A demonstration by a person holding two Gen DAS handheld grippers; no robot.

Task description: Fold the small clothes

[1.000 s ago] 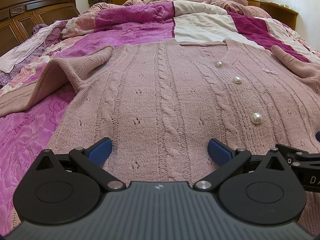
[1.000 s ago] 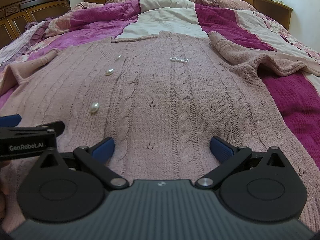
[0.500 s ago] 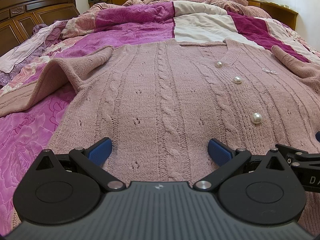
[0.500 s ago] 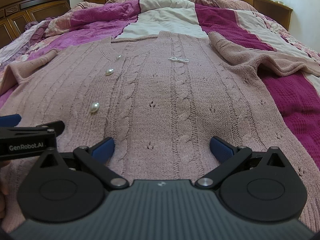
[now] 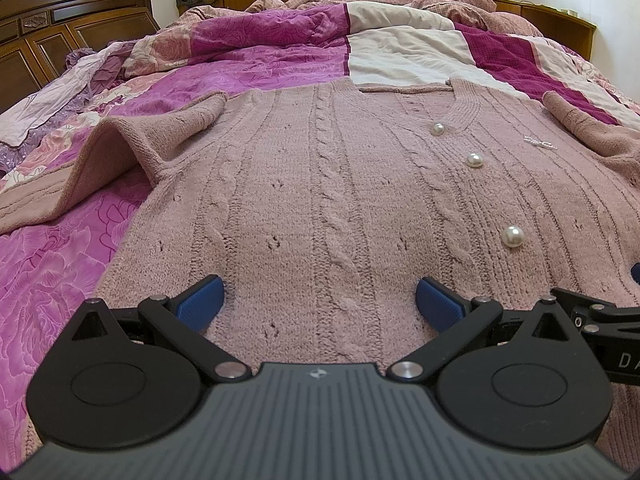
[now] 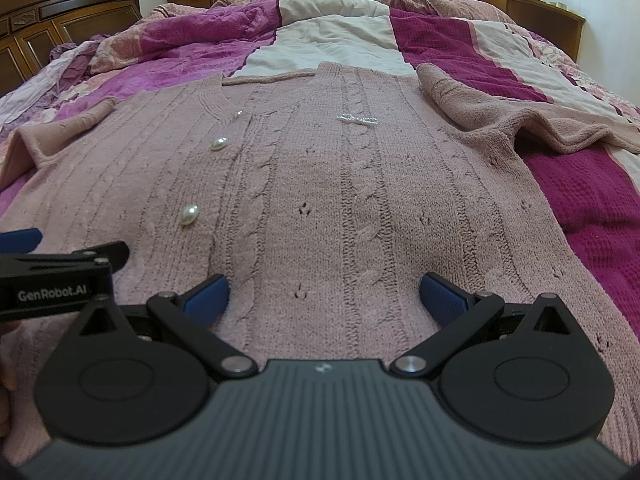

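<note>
A dusty-pink cable-knit cardigan with pearl buttons lies flat, front up, on the bed, hem toward me. Its left sleeve is rumpled out to the side; its right sleeve lies bunched off the shoulder. My left gripper rests open over the lower left part of the cardigan, nothing between its blue pads. My right gripper stands open over the lower right part, also holding nothing. Each gripper's side shows at the edge of the other's view.
A patchwork quilt in magenta, pink and cream covers the bed, heaped at the far end. A dark wooden headboard stands at the left. A low wooden ledge with piled items runs along the back wall.
</note>
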